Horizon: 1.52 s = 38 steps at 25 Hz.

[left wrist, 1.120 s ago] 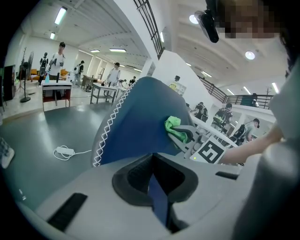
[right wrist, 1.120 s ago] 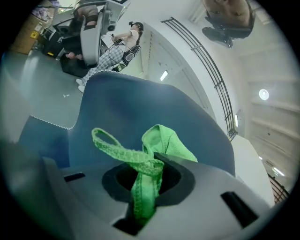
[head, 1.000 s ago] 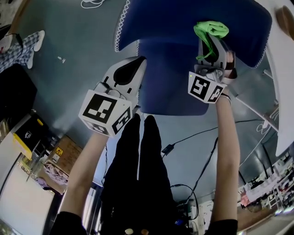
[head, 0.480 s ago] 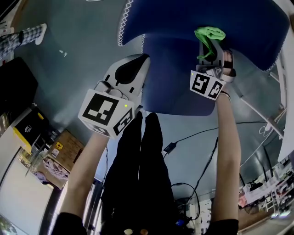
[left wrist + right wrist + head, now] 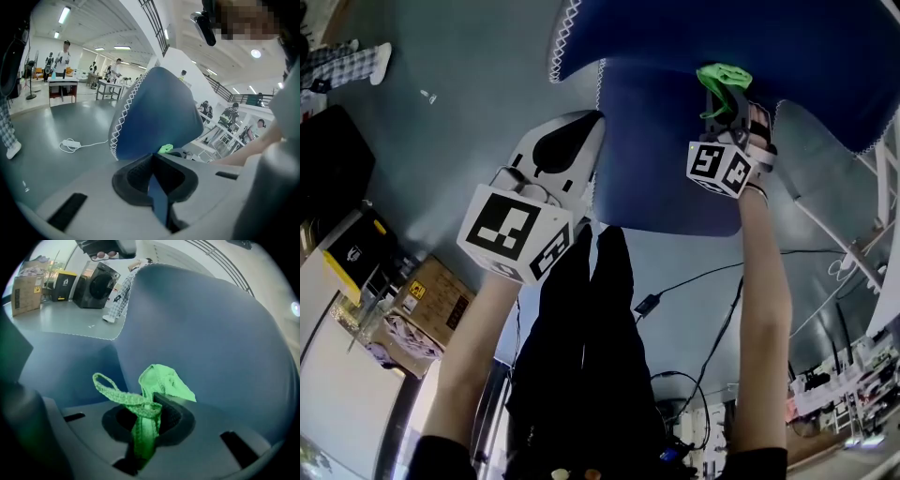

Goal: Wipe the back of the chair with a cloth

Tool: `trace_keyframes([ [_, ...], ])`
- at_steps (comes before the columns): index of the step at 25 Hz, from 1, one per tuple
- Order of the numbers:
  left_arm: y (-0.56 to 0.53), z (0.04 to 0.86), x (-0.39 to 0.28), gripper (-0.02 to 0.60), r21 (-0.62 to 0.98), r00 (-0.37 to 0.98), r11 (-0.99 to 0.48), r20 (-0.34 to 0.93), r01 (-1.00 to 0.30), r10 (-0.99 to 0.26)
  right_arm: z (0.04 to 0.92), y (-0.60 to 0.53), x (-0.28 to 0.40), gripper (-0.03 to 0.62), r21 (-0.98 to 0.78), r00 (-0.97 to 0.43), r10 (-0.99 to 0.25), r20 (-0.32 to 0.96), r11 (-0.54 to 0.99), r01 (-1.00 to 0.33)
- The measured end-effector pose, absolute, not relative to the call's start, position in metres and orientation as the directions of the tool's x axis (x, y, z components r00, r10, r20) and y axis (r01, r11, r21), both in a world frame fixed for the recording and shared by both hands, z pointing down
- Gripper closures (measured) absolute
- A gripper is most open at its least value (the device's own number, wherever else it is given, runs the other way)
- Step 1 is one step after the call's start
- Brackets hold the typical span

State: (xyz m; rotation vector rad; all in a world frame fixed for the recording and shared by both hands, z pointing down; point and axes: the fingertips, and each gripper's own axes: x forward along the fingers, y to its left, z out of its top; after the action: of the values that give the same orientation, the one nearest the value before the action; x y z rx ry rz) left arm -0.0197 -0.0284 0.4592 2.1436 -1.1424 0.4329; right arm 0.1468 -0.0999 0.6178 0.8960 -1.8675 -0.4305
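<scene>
The blue chair (image 5: pixel 675 169) with white edge stitching fills the top of the head view. My right gripper (image 5: pixel 727 103) is shut on a bright green cloth (image 5: pixel 724 77) and holds it against the chair's blue surface. In the right gripper view the cloth (image 5: pixel 159 380) bunches out of the jaws, a loop hanging left, with the chair (image 5: pixel 211 333) right behind it. My left gripper (image 5: pixel 586 127) sits at the chair's stitched left edge. In the left gripper view its jaws are closed on a thin blue edge of the chair (image 5: pixel 154 112), and the cloth (image 5: pixel 165 149) peeks past them.
The person's black trousers (image 5: pixel 581 356) are below the chair. On the grey floor lie a black cable (image 5: pixel 675 281), a cardboard box (image 5: pixel 436 305) and a black and yellow bin (image 5: pixel 347 248) at left. A white table frame (image 5: pixel 825 230) runs at right. Another person's feet (image 5: pixel 347 61) show top left.
The right gripper has slid the green cloth a little across the blue surface. The left gripper stays at the chair's edge. The head view has shifted slightly.
</scene>
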Motion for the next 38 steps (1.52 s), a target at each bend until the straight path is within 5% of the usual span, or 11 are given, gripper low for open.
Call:
trace_keyframes([
  [19,-0.035,0.447,-0.024,0.578,0.391,0.577,-0.424,0.554,-0.817,-0.600,0.650,-0.080,0.153,0.539,0.467,-0.175,-0.546,0.819,0.812,-0.349],
  [38,-0.051,0.379,0.002,0.578,0.383,0.625,-0.494,0.487,-0.780,-0.610,0.412,-0.108,0.156,0.540,0.719,-0.269,-0.846,0.460,0.533,-0.446],
])
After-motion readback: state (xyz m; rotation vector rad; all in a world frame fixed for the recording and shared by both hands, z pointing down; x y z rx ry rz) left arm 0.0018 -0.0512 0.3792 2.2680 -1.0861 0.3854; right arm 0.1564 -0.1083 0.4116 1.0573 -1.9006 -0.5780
